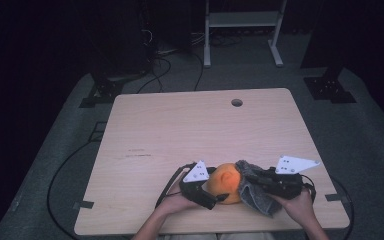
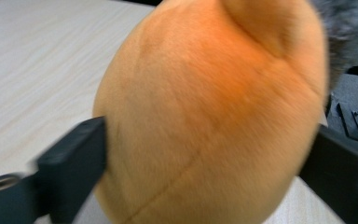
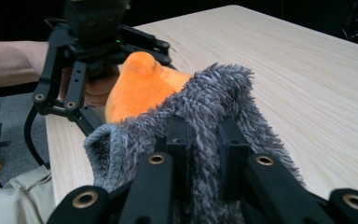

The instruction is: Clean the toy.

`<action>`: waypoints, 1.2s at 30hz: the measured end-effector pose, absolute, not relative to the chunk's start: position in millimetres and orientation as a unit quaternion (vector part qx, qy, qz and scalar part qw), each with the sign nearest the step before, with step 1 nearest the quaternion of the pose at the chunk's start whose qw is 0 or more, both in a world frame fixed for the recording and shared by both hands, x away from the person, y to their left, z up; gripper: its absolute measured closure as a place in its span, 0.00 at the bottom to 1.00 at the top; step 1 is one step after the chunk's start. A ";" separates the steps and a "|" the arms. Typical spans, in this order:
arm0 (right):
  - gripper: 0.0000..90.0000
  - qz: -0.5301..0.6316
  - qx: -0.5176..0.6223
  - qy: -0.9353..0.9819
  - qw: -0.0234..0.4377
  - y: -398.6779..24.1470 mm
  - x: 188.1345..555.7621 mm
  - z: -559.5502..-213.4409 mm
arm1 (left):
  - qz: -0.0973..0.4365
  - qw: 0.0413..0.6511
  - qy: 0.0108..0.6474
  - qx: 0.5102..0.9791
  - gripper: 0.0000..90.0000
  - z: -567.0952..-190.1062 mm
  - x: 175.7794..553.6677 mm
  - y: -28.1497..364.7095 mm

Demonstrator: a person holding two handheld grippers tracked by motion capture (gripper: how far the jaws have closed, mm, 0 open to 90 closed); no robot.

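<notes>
A round orange plush ball with short velvety pile (image 1: 226,183) sits on the pale wood-grain table (image 1: 200,130), close to the near edge, at about six o'clock from the table's middle. A shaggy grey fabric cover (image 1: 256,190) wraps its side at three o'clock and hangs down toward the table edge.

The left gripper (image 1: 211,198), held in the person's left hand (image 1: 172,204), lies at nine o'clock of the ball. In the left gripper view its two black jaws stand on either side of the ball (image 2: 209,116), one at the lower left and one at the lower right, with the plush bulging between them. The jaws stand fairly wide, and whether the pads press on the plush or merely flank it cannot be told from the blurred picture.

The right gripper (image 1: 254,182), in the person's right hand (image 1: 297,206), comes in from three o'clock. In the right gripper view its jaws are drawn together and pinch a fold of the grey cover (image 3: 200,126) between them, with the fabric rising over the jaw tips. Beyond the fold, at about eleven o'clock in that view, the orange ball (image 3: 142,86) shows with the left gripper (image 3: 98,42) against it.

A round cable hole (image 1: 237,102) lies in the table near its far edge, at about twelve o'clock.
</notes>
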State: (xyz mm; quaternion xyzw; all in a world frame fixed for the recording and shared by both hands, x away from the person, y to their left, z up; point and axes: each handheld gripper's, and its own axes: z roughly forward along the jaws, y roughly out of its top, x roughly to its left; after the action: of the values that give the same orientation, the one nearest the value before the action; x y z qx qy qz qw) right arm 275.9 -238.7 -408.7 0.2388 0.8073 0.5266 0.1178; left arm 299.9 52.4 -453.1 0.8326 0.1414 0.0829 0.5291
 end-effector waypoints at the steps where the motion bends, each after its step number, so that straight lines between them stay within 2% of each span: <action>1: 0.86 0.529 0.243 0.805 0.115 -241.3 276.9 -409.4 | 0.097 0.535 0.136 0.828 0.24 -451.3 297.8 53.2; 3: 0.86 0.537 0.252 0.797 0.110 -247.1 279.7 -411.1 | 0.116 0.538 0.132 0.825 0.32 -448.2 295.5 52.5; 8: 0.86 0.518 0.290 0.798 0.107 -258.6 287.9 -421.8 | 0.131 0.551 0.139 0.812 0.36 -440.9 295.1 55.1; 15: 0.86 0.576 0.260 0.767 0.111 -250.5 276.2 -398.7 | 0.161 0.550 0.140 0.808 0.37 -420.0 292.9 64.6; 18: 0.86 0.593 0.235 0.762 0.108 -235.1 270.2 -388.2 | 0.151 0.551 0.136 0.809 0.37 -419.6 291.1 63.9; 21: 0.86 0.577 0.232 0.774 0.120 -228.6 270.7 -391.2 | 0.146 0.553 0.139 0.809 0.37 -417.7 290.7 65.5; 28: 0.86 0.549 0.287 0.779 0.095 -238.7 287.4 -417.6 | 0.139 0.555 0.146 0.807 0.37 -416.9 293.0 69.4; 36: 0.86 0.580 0.265 0.762 0.112 -234.0 278.2 -402.3 | 0.133 0.562 0.147 0.803 0.37 -412.2 291.5 68.9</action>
State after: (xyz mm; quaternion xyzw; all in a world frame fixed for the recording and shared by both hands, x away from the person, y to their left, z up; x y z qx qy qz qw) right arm 278.2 -234.0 -402.3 0.2652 0.7620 0.5801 0.1116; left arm 291.5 68.9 -412.2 0.8032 0.1472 0.1328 0.5617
